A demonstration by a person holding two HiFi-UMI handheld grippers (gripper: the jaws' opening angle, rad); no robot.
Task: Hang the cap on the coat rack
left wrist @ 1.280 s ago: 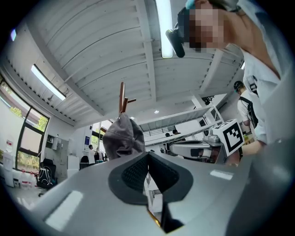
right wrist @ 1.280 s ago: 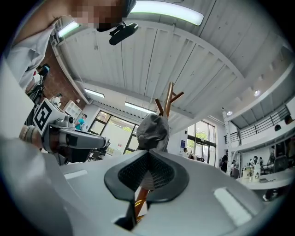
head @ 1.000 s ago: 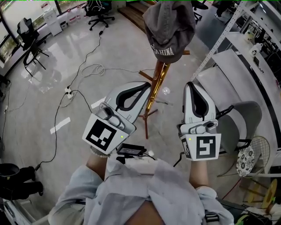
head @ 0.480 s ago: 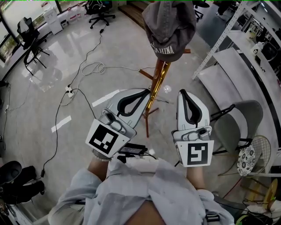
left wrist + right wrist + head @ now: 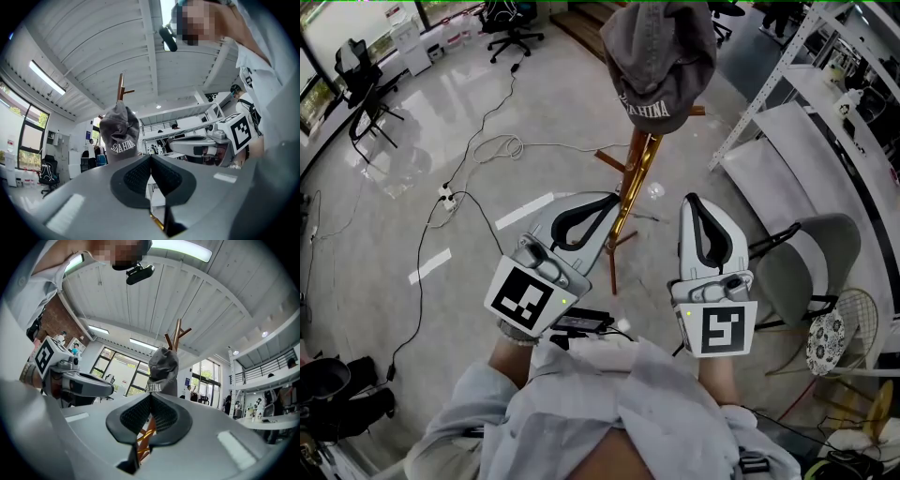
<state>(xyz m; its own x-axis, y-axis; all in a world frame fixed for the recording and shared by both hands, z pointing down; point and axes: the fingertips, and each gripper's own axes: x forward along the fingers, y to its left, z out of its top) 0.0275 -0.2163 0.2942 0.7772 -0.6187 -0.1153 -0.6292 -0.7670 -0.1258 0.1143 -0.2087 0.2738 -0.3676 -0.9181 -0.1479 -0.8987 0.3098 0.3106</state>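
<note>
**Cap on the rack, both tongs empty**

The cap (image 5: 661,61) is at 12 o'clock in your head view. It is draped over the top of the coat rack (image 5: 630,192), with its lettered edge hanging lowest. Only the rack carries it, and neither tool touches it.

Your left tongs (image 5: 612,199) are clenched on nothing. The left gripper view shows the two ribbed pads pressed flat together, with the cap well beyond the tips at about 11 o'clock. Your right tongs (image 5: 692,200) are closed the same way, also empty. In the right gripper view the cap stands at 12 o'clock above the tips, and the rack's golden pole shows lower down behind the pads. You hold both tools close in front of your chest, the left at 7 o'clock of the pole and the right at 5 o'clock. Both gripper views suggest they are clear of the rack.

Judged from how things lie, the hanging step is done and the task is at its end. All that seems left is a clean retreat. Keep both tips off the pole as you draw away, because the cap looks loosely seated and a knock to the rack could shake it off. If you step back, mind the grey chair (image 5: 811,267) at 4 o'clock and the cable (image 5: 497,147) looped on the floor at 10 o'clock.
</note>
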